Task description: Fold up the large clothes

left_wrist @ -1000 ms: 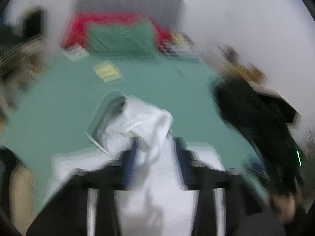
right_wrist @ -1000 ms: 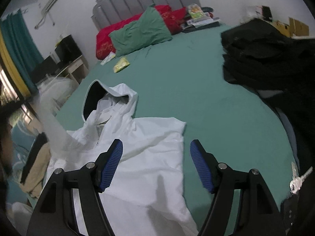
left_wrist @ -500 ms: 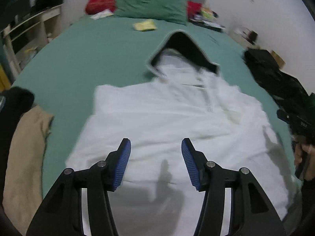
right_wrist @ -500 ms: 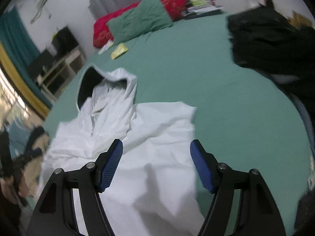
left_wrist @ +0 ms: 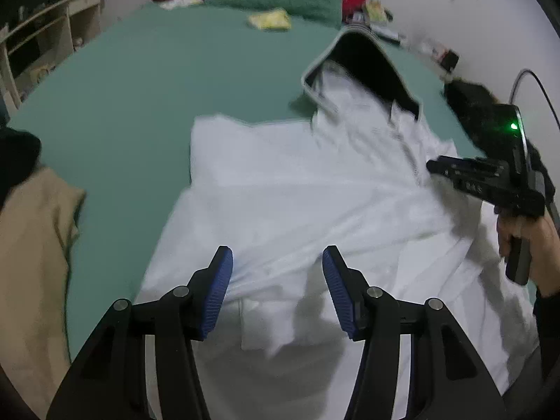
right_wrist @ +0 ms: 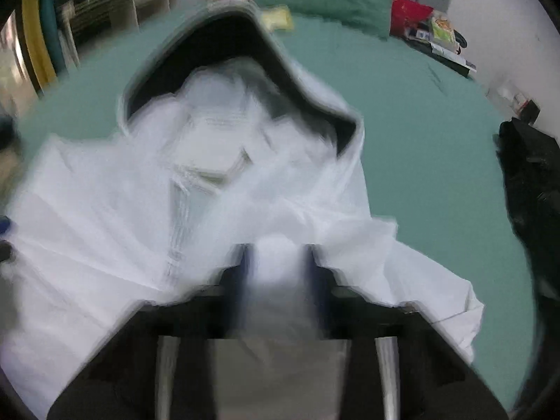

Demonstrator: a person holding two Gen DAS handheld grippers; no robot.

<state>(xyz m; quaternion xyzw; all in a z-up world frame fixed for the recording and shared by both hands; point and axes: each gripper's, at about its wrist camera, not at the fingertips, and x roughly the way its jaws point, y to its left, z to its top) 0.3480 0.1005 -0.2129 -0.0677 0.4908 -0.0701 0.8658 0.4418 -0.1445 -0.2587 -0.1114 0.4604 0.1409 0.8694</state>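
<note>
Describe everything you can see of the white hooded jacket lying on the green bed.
The white hooded jacket is thin, creased fabric, spread over the green bedsheet with its hood pointing toward the pillows. The hood gapes open, dark inside with a pale grey rim. A seam or zip line runs down from the neck. The right gripper has closed on a bunch of its cloth, though that view is blurred; the left gripper is open above the near part.

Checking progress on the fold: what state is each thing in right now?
White hooded jacket: spread on the bed, rumpled, hood open, not yet folded.
Left gripper: open, over the hem, holding nothing.
Right gripper: blurred; closed on a bunch of jacket fabric.
Black clothes: heaped on the bed's right.
Tan garment: lying crumpled.
</note>
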